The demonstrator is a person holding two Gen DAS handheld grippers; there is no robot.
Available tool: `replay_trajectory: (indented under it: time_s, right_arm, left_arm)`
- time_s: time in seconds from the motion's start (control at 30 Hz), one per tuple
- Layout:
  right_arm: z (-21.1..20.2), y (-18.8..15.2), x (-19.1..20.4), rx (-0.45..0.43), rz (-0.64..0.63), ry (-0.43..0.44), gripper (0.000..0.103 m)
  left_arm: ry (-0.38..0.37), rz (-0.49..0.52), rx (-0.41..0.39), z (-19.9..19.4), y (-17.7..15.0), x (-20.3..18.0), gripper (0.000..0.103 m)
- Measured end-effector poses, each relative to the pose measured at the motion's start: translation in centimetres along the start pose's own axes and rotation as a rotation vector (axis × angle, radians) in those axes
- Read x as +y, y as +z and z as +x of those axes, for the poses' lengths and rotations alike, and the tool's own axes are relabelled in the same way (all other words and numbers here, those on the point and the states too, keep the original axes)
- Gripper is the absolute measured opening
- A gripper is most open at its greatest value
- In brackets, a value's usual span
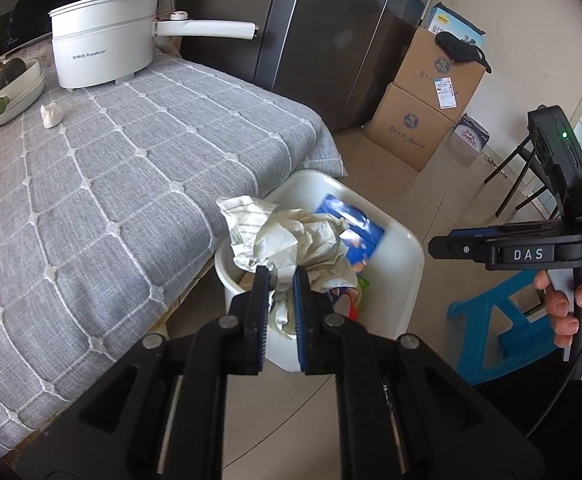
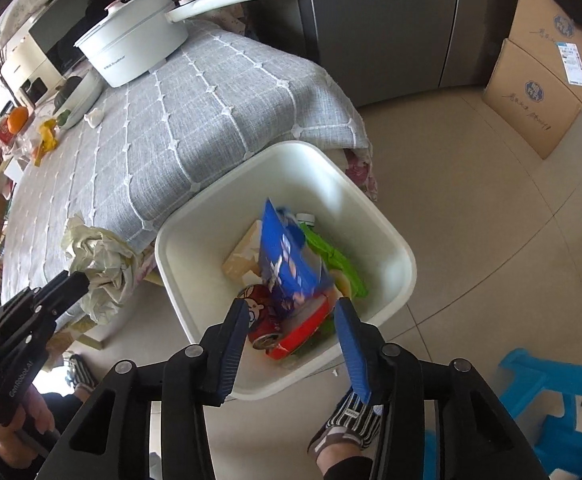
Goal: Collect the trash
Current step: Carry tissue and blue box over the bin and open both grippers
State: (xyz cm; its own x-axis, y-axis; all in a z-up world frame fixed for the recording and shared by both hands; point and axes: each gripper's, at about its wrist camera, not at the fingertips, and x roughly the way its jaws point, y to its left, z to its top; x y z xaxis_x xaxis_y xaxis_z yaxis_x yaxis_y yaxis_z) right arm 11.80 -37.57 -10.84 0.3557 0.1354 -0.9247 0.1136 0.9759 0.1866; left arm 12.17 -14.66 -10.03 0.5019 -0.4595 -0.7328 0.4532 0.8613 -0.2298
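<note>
Over the bin rim, we hang
Left gripper (image 1: 282, 276) pinches crumpled paper (image 1: 291, 236); right gripper (image 2: 293, 308) spread, glossy blue packet (image 2: 287, 260) loose above the white bin (image 2: 395, 248)

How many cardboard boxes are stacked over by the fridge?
2: the lower cardboard box sits on the floor, the upper cardboard box on top of it. Others may be hidden.

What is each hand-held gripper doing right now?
Left hand-held gripper: closed on the crumpled paper.
Right hand-held gripper: open, holding nothing; the blue packet sits in the white bin.
</note>
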Motion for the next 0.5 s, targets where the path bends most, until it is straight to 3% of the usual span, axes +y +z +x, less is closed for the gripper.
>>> replay_trajectory:
  time_s: [0.5]
  right_arm:
    - [-1.0, 0.1, -1.9, -0.032, 0.035, -0.045, 0.057]
  left_arm:
    - [-0.014, 0.056, -0.007, 3.2, 0.7, -1.5, 0.014]
